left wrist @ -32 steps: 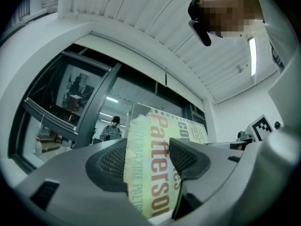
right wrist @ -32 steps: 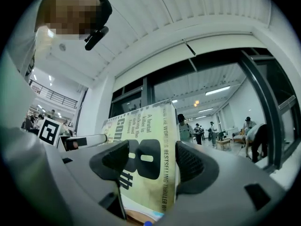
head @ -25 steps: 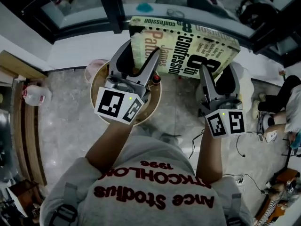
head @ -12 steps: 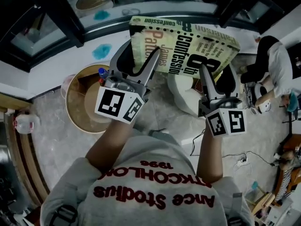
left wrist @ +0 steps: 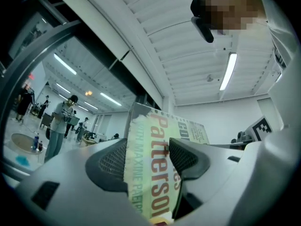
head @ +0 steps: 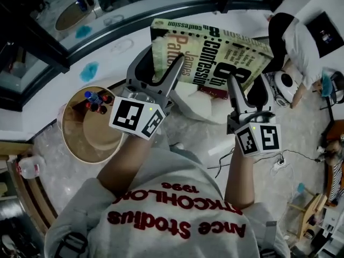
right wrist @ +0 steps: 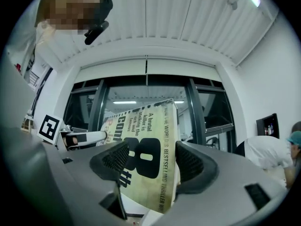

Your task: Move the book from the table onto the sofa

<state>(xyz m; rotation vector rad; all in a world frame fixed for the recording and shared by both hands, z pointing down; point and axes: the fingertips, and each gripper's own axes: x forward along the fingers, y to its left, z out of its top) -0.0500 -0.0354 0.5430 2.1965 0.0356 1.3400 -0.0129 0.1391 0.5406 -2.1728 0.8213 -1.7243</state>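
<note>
Clamping on the book [head: 215, 50], the fingers [left wrist: 110, 161] of the left gripper [head: 160, 63] are pressing its yellowed cover from both sides, near the end printed with large red letters. The fingers [right wrist: 195, 164] of the right gripper [head: 247, 85] are squeezing the opposite end, beside the big black numeral. The book is hanging in the air between the two grippers, cover facing the person, touching no surface.

Below it, a white rounded piece of furniture [head: 196, 104] is standing on the grey marbled floor [head: 301, 165], where thin cables [head: 279, 157] are trailing. To the left, a round brown desk [head: 91, 138] is carrying a few small bottles [head: 94, 101]. Beyond it, a pale ledge with a blue smear [head: 88, 71] is running along a dark-framed glass wall. At the upper right, a person in white [head: 301, 31] is bending over.

The gripper views are showing a slatted white ceiling with strip lights, tall dark window frames [right wrist: 193, 107], and people standing far off [left wrist: 61, 121].
</note>
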